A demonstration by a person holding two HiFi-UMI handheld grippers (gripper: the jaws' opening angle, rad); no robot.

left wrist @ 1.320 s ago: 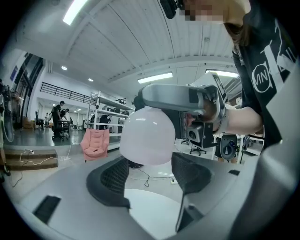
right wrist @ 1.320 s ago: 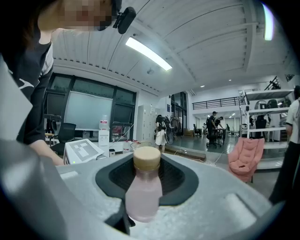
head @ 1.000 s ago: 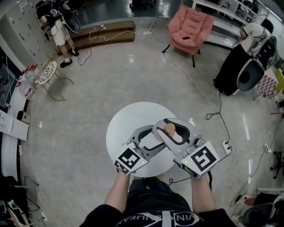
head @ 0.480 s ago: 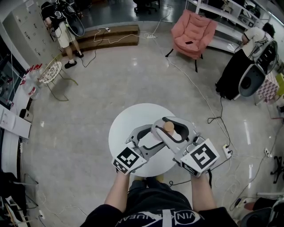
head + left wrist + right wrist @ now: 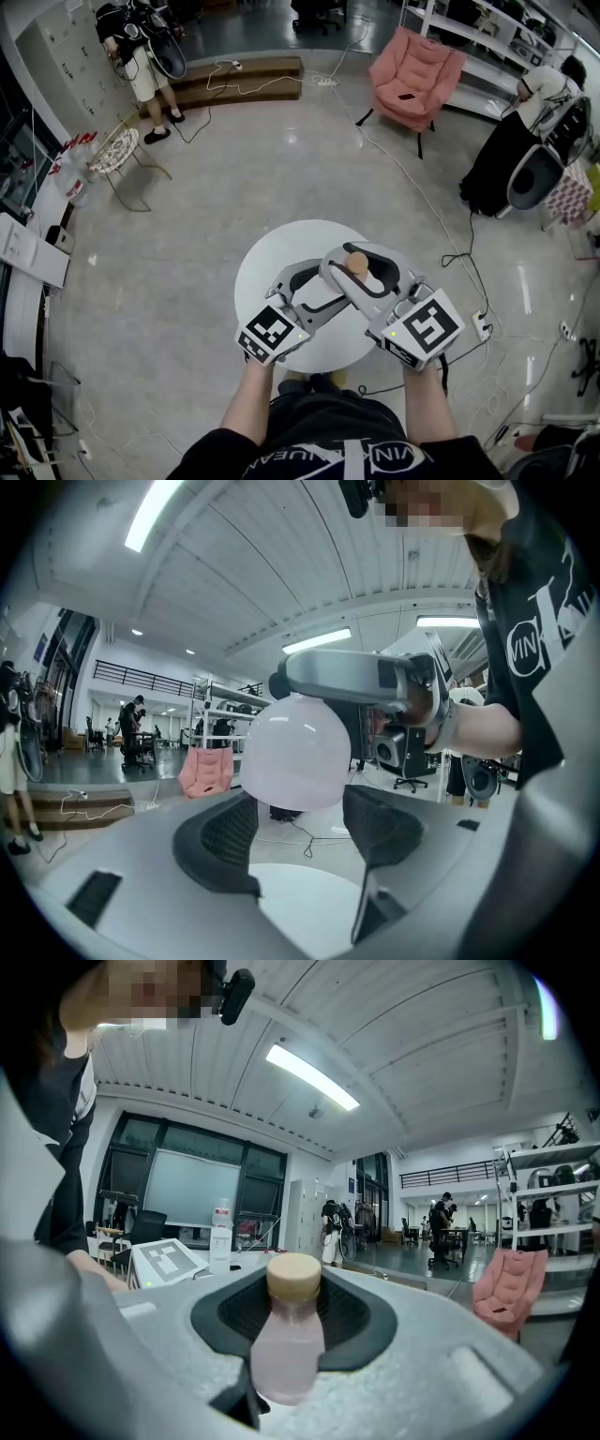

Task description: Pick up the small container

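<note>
Left forearm and right forearm are reaching forward over the round white table, each hand holding its tool close to level. The right gripper is clenching the small bottle, pale pink with a tan cap, cap up between the pads and clear of the tabletop. The left gripper is angling in toward the right one, jaws standing apart and pinching nothing. The bottle's pale body is showing just beyond the left tips.
</note>
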